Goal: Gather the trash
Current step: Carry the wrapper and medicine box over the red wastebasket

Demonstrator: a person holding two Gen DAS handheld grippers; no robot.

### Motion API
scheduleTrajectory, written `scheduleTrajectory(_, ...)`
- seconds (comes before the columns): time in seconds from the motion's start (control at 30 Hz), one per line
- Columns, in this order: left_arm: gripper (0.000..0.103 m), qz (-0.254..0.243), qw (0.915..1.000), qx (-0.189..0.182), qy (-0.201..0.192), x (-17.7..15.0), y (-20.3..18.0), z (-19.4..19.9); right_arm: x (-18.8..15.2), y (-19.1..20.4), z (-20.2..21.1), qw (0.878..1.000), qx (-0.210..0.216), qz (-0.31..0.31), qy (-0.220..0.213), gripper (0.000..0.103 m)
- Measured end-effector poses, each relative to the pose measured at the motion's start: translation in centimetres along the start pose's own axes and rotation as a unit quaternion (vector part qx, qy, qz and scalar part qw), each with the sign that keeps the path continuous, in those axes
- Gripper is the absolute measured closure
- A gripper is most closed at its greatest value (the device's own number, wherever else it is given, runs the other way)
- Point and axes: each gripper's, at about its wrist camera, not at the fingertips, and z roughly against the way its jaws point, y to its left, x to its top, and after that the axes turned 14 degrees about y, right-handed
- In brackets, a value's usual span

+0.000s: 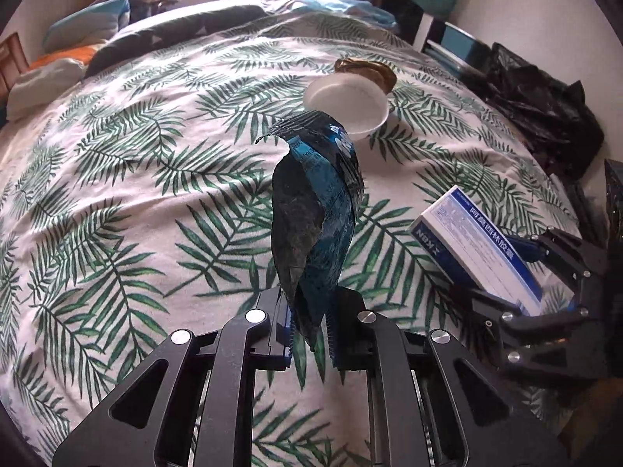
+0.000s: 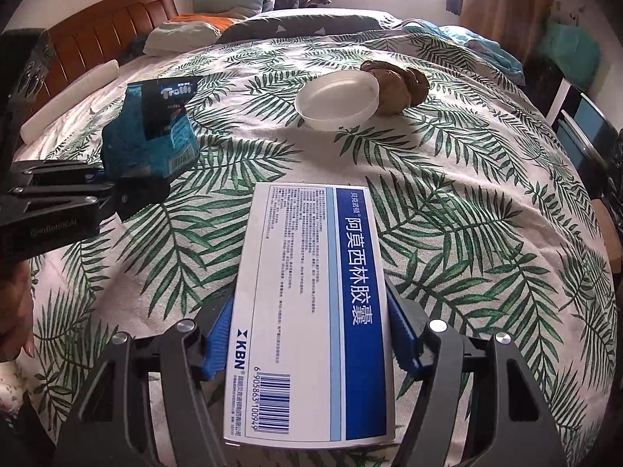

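Note:
My left gripper (image 1: 309, 327) is shut on a blue Trolli candy wrapper (image 1: 315, 218) and holds it upright above the bed; the wrapper also shows in the right wrist view (image 2: 152, 132). My right gripper (image 2: 307, 334) is shut on a white and blue medicine box (image 2: 311, 311), held above the bedspread; the box shows at the right of the left wrist view (image 1: 479, 249). A white plastic bowl (image 2: 337, 99) and a crumpled brown paper wad (image 2: 401, 81) lie on the bed beyond both grippers.
The leaf-print bedspread (image 2: 467, 214) covers the bed. Pillows and folded clothes (image 2: 233, 4) lie at the far end by a wooden headboard (image 2: 109, 23). A black trash bag (image 1: 545, 109) sits off the bed's right side, next to a chair (image 2: 584, 124).

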Motion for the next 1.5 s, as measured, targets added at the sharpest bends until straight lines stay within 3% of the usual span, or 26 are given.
scheduleTrajectory(0.47, 0.090, -0.016, 0.9998, -0.012, 0.004, -10.0, -2.0, 5.3, -6.7, 3.5, 6.5, 0.999, 0.032, 0.005, -0.027, 0.037)
scheduleTrajectory(1.0, 0.090, -0.036, 0.9990, -0.021, 0.016, -22.1, -5.2, 10.0, -17.8, 8.8, 12.8, 0.997, 0.058, 0.035, -0.036, 0.037)
scheduleTrajectory(1.27, 0.089, -0.057, 0.9960, -0.028, 0.064, -29.7, -7.2, 9.3, -24.7, 10.9, 13.5, 0.996, 0.082, 0.042, -0.010, 0.037)
scheduleTrajectory(1.5, 0.089, -0.072, 0.9867, -0.020, 0.144, -34.7, -8.1, 5.4, -29.7, 12.5, 10.6, 0.993, 0.094, 0.053, 0.049, 0.037)
